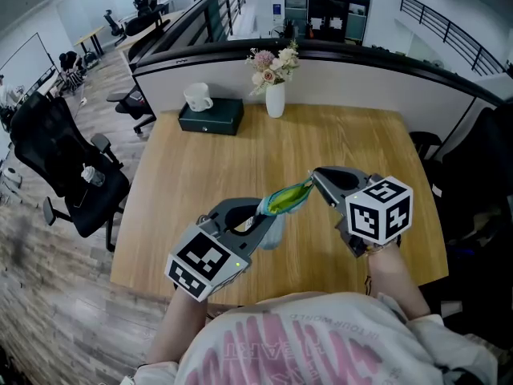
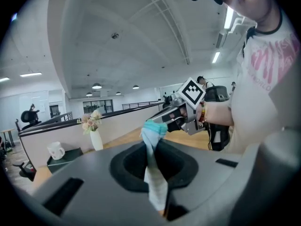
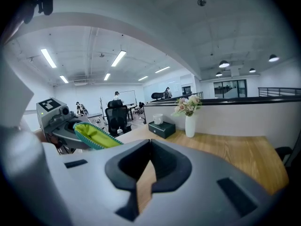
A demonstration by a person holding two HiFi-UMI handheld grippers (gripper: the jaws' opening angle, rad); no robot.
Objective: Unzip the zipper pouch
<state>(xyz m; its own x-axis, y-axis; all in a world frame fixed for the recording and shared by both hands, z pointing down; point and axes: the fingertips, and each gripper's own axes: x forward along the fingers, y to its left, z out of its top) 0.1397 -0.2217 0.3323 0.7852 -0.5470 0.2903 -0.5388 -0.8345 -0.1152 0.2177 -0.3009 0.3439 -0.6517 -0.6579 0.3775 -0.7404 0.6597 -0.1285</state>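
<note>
A teal zipper pouch (image 1: 287,199) with a lime-green lining hangs stretched between my two grippers above the wooden table (image 1: 353,135). My left gripper (image 1: 258,215) is shut on its lower end; in the left gripper view the pale fabric (image 2: 153,166) rises out of the closed jaws. At the pouch's upper right end, by the zipper, my right gripper (image 1: 314,179) is shut, and the pull itself is hidden. The pouch mouth (image 3: 94,135) gapes and shows the green inside. The right gripper view has my left gripper (image 3: 59,124) at the left.
At the table's far edge stand a white vase of flowers (image 1: 275,99) and a dark green box (image 1: 212,119) with a white cup (image 1: 198,97) on it. A black office chair (image 1: 64,159) stands left of the table, and a partition wall runs behind it.
</note>
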